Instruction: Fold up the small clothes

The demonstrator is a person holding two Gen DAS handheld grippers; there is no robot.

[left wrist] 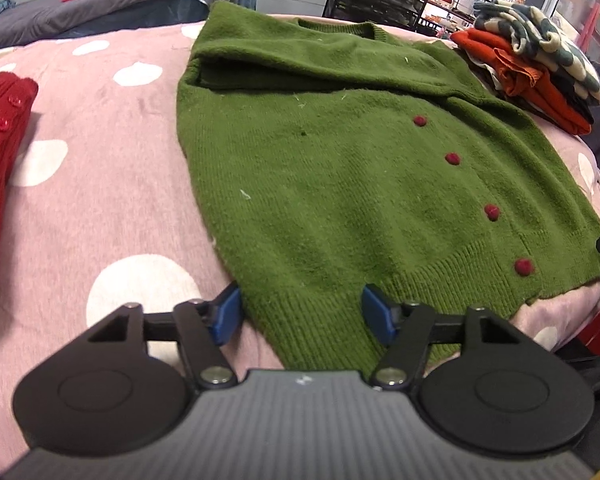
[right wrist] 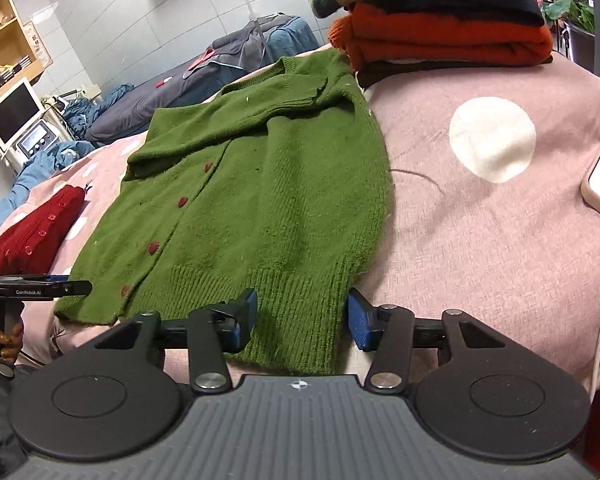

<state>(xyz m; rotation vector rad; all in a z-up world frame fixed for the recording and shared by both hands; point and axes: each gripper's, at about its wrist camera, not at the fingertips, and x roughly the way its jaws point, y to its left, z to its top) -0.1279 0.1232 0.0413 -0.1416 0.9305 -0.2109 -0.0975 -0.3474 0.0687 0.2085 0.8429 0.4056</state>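
Now each open gripper, left gripper (left wrist: 300, 312) and right gripper (right wrist: 302, 316), straddling the green knitted cardigan's (left wrist: 340, 168) ribbed hem, should pinch both layers evenly.

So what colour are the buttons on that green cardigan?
Dark red, on the green cardigan; the buttons show best in the left wrist view.

even, bright indoor light; soft shadows; strong fisheye bending and dark corners at edges; slight blur near the lens.
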